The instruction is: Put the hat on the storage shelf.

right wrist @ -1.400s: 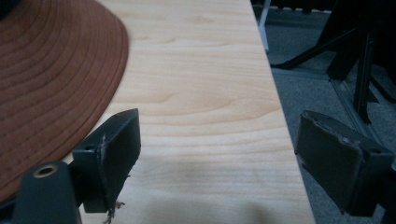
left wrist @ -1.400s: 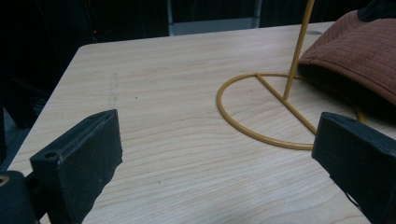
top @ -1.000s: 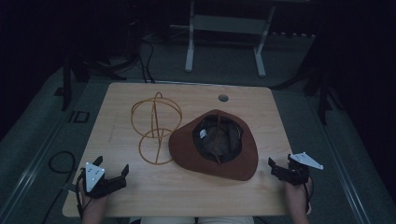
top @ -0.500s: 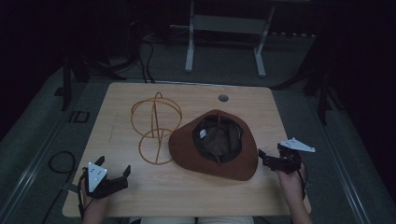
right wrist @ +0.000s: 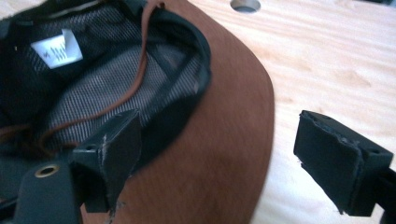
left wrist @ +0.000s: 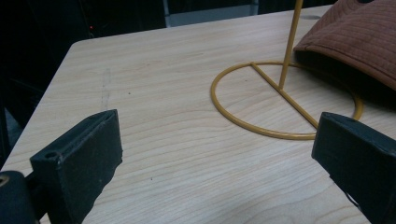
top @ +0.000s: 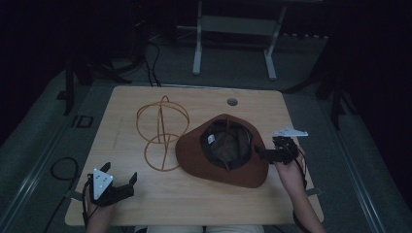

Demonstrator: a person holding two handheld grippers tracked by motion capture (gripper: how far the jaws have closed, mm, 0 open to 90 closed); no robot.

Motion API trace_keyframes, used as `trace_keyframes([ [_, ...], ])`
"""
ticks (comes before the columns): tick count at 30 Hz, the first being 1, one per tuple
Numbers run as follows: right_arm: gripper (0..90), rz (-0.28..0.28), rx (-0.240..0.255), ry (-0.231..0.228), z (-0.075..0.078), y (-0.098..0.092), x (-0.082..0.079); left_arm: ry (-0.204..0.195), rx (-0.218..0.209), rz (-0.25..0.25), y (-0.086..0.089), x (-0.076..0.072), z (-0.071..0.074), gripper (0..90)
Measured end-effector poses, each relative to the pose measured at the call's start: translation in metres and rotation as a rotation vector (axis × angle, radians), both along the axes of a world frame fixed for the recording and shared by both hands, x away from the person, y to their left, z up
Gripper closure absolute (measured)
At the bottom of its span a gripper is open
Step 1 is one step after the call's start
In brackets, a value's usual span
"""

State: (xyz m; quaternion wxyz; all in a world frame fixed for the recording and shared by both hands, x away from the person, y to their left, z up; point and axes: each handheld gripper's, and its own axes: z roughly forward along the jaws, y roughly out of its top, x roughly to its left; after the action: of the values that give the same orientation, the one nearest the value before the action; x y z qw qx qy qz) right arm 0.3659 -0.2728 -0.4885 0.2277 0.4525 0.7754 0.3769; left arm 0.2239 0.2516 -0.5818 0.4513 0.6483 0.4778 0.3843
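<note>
Since the brown hat (top: 223,151) lies upside down on the tabletop (top: 204,204) beside the wire stand (top: 162,131), nothing's hung; right tongs (top: 262,153) straddle its brim released, left tongs (top: 121,180) idle, released.

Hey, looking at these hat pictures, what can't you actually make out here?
- Print on the white label inside the hat: blurred in the right gripper view, too small in the high view.
- Top of the wire stand: cut off by the upper edge of the left gripper view.
- Part of the stand's base ring: hidden under the hat brim in the left gripper view.
- Outside of the hat's crown: the hat lies upside down, so it faces the table.
</note>
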Motion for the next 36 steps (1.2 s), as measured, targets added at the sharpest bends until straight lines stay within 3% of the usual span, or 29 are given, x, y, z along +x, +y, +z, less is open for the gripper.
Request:
trace_keyframes([
  [7,12.3,0.005,-0.003,-0.018,0.001,0.028,0.022,0.003,0.0,0.006,0.001,0.0,0.001,2.4],
  [9,11.8,-0.001,0.015,-0.008,0.0,0.033,0.03,0.009,0.005,0.007,0.0,0.0,0.0,2.4],
  [18,14.8,-0.048,-0.028,0.03,-0.012,0.047,0.063,0.019,0.021,-0.021,-0.004,0.001,0.0,2.4],
  [21,15.0,-0.07,-0.043,0.049,-0.019,0.049,0.071,0.02,0.006,-0.024,-0.003,0.0,0.0,2.4],
  [29,18.6,-0.098,-0.075,0.13,-0.04,0.055,0.082,0.015,0.006,-0.039,-0.005,0.0,0.0,2.4],
  [36,20.0,-0.113,-0.128,0.141,-0.05,0.066,0.086,0.027,-0.01,-0.018,-0.003,0.0,0.0,2.4],
])
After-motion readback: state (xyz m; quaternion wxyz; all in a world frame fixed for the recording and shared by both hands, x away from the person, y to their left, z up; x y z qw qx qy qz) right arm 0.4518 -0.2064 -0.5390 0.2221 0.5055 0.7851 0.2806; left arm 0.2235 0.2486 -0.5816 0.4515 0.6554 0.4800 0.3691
